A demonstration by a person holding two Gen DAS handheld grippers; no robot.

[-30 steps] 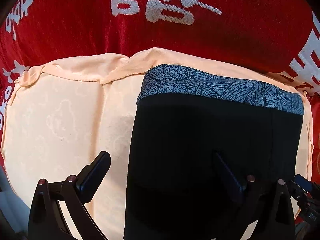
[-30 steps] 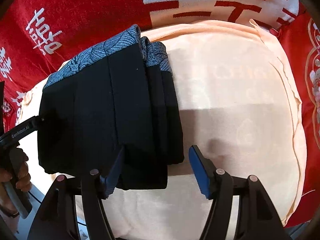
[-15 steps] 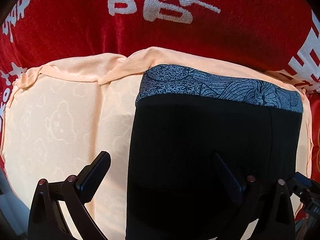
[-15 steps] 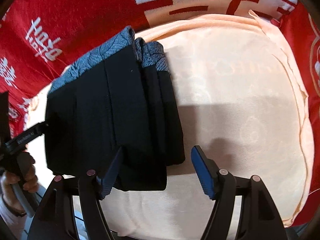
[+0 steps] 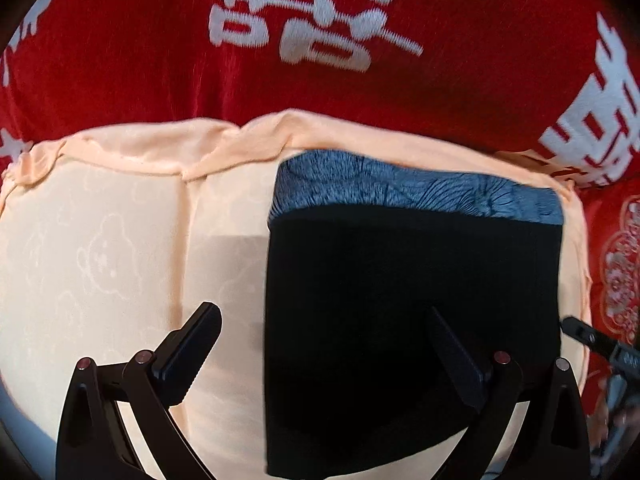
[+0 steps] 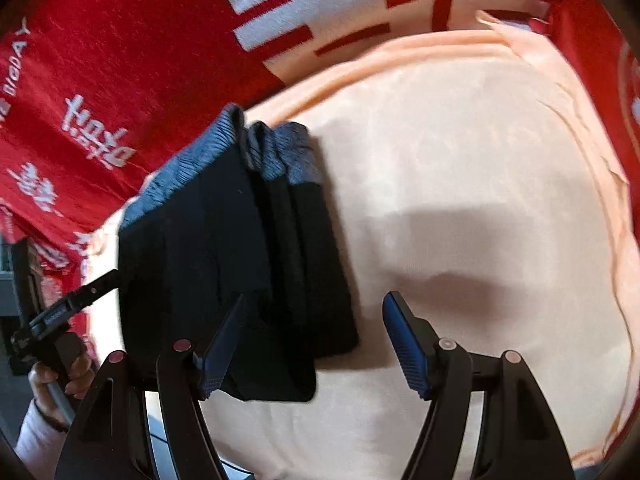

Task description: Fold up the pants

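Observation:
The folded black pants (image 5: 408, 312) with a blue-grey patterned waistband (image 5: 416, 192) lie flat on a peach cloth (image 5: 100, 264). My left gripper (image 5: 326, 344) hovers open over their left edge, one finger above the cloth and the other above the black fabric, gripping nothing. In the right wrist view the pants (image 6: 224, 264) lie to the left in stacked layers. My right gripper (image 6: 314, 340) hangs over their near right corner with its jaws opening, and the pads do not press on the fabric. A hand (image 6: 60, 372) holds the left gripper (image 6: 72, 304) at the pants' far side.
A red blanket (image 5: 120, 60) with white characters surrounds the peach cloth (image 6: 480, 160) on the far side and both flanks. The cloth's raised seam (image 5: 184, 172) runs along its far edge. The right gripper's tip (image 5: 592, 340) pokes in at the right.
The right gripper has slid to the right off the pants and its jaws have widened. The left gripper has drawn back slightly. The pants lie where they were.

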